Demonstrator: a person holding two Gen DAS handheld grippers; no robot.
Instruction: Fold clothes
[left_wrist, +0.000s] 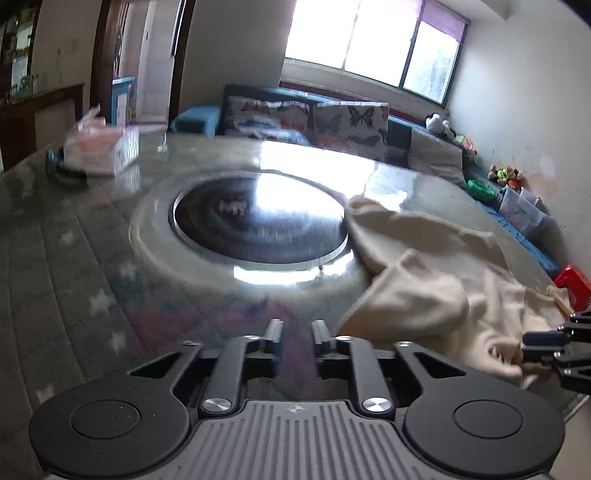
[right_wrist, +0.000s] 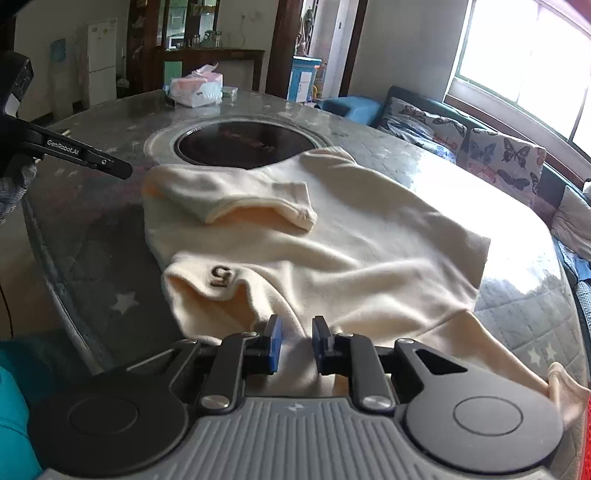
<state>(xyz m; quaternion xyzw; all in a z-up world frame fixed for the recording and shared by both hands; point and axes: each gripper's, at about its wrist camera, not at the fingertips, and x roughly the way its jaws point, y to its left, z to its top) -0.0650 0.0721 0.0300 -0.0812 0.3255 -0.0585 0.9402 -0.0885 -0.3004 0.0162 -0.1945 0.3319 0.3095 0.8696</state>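
Cloth counts as one: a single cream garment (right_wrist: 332, 236) lies spread on your round table (right_wrist: 92, 229), its far edge overlapping the one dark inset disc (right_wrist: 243, 144). Your two grippers sit near it. Right gripper (right_wrist: 296, 341) rests over the near hem, jaws slightly apart, seemingly gripping no fabric. Left gripper (left_wrist: 296, 338) hovers over bare tabletop left of the garment, jaws narrowly apart, empty. One tissue pack (right_wrist: 197, 88) sits beyond the disc.

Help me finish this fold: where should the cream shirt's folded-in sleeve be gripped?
Grip the sleeve at its cuff, coming from the window side. The cuff end lies free and slightly raised on the shirt, so gripper fingers can pinch it.
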